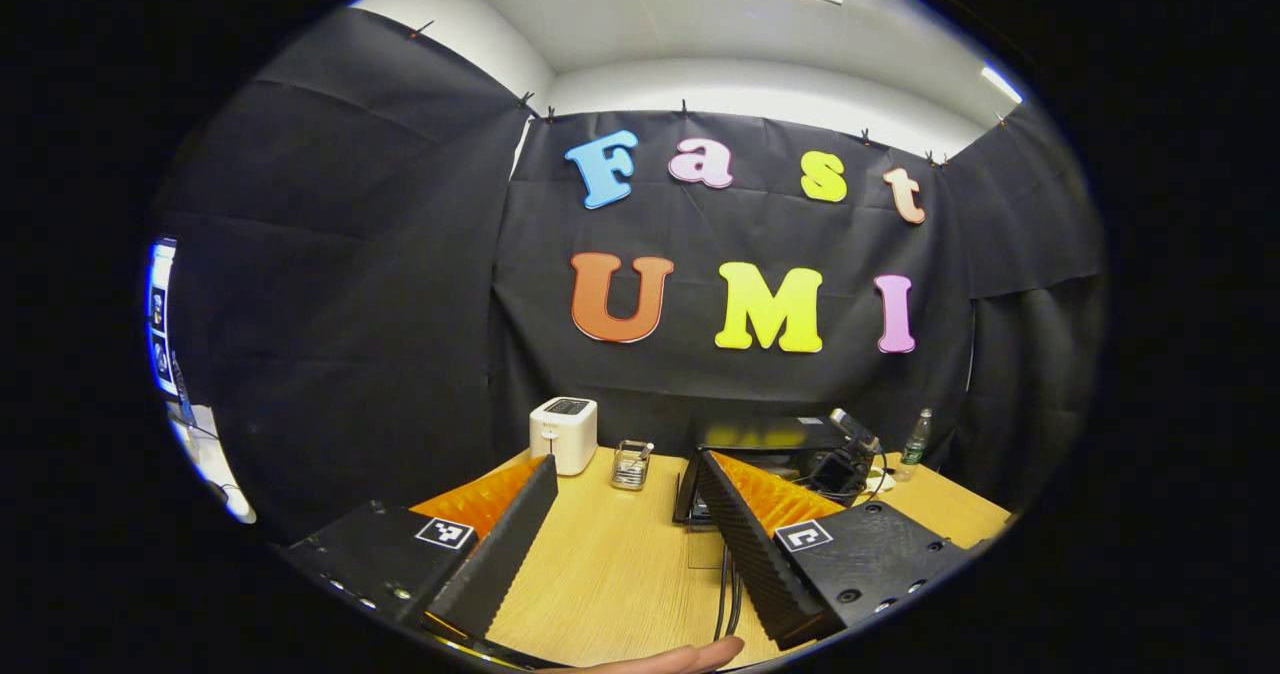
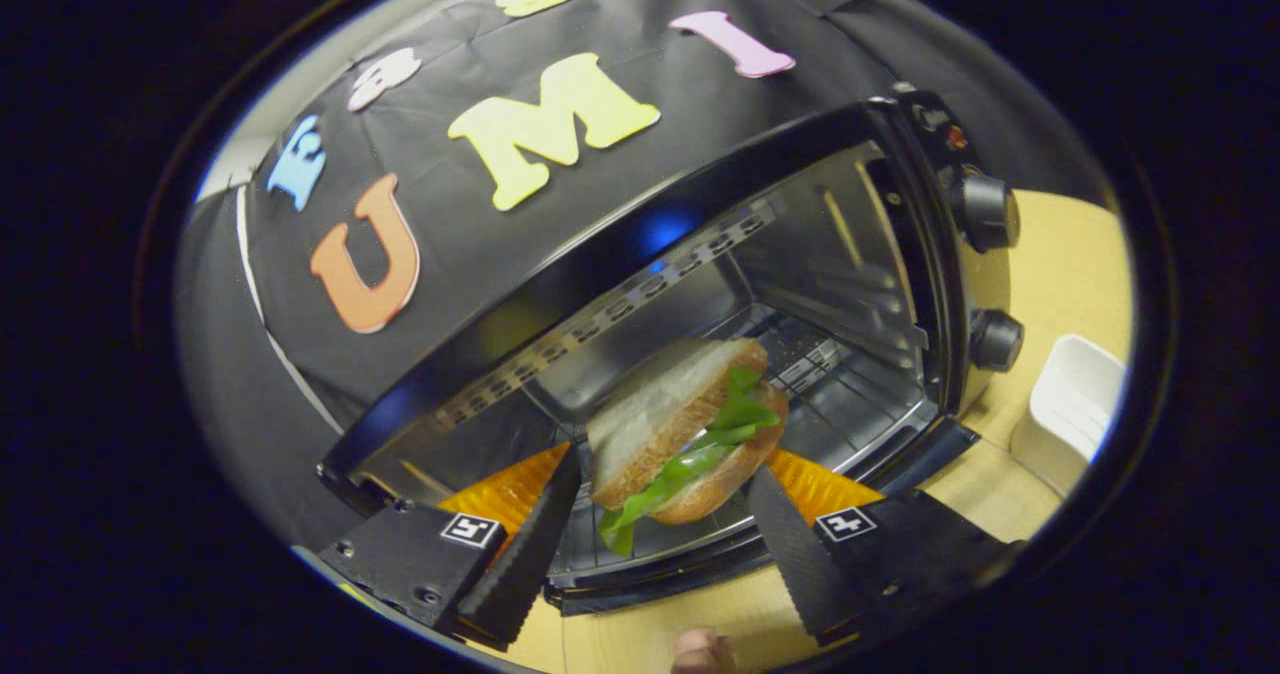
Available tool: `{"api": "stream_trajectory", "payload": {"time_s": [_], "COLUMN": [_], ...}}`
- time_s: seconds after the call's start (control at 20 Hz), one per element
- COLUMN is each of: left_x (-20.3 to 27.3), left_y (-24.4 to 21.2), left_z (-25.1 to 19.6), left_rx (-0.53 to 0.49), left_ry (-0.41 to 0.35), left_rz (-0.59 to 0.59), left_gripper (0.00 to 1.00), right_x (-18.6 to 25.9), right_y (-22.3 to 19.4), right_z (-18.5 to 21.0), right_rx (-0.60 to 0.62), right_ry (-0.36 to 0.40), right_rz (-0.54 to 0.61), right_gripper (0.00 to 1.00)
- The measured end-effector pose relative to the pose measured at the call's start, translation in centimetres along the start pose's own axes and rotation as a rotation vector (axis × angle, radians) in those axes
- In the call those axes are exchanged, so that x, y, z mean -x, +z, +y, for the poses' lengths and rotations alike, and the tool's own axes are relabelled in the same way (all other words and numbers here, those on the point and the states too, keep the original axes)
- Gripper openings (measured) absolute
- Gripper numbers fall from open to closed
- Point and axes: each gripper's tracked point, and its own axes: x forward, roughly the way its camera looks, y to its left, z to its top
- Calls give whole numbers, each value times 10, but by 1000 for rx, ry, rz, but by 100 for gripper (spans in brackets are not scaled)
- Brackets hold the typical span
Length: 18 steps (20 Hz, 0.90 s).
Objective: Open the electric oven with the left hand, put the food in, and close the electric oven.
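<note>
Oven (image 2: pixel 700 284) is open; the sandwich (image 2: pixel 685 429) sits inside on the rack, at 12 o'clock from the right gripper (image 2: pixel 660 524), whose jaws stand apart, released. Left gripper (image 1: pixel 625 524) is also apart, empty, over the table (image 1: pixel 610 574); judging by this, only closing the door remains.

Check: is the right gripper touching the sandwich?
Cannot tell. In the right gripper view, the right gripper flanks the sandwich; no plain gap or contact.

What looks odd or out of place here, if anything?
The sandwich stands tilted on edge on the oven rack, lettuce hanging out its side. The right gripper is open around it. Nothing spilled or broken.
</note>
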Motion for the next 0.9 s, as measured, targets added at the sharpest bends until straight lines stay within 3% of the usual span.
{"api": "stream_trajectory", "payload": {"time_s": [0.5,0.55,0.6,0.65,0.9], "left_x": [7,8,7,7,0], "left_y": [-4,-3,-2,-4,-21], "left_z": [0,3,4,5,6], "left_rx": [-32,-25,-17,-9,11], "left_ry": [6,14,19,22,29], "left_rz": [-12,-17,-21,-23,25], "left_gripper": [94,94,94,94,94], "right_x": [0,6,12,15,45], "right_y": [-34,-36,-35,-34,-39], "right_z": [4,3,6,6,7], "right_rx": [410,428,441,453,467], "right_ry": [-21,-25,-16,-7,38], "right_rz": [268,283,293,301,398], "right_gripper": [100,100,90,100,100]}}
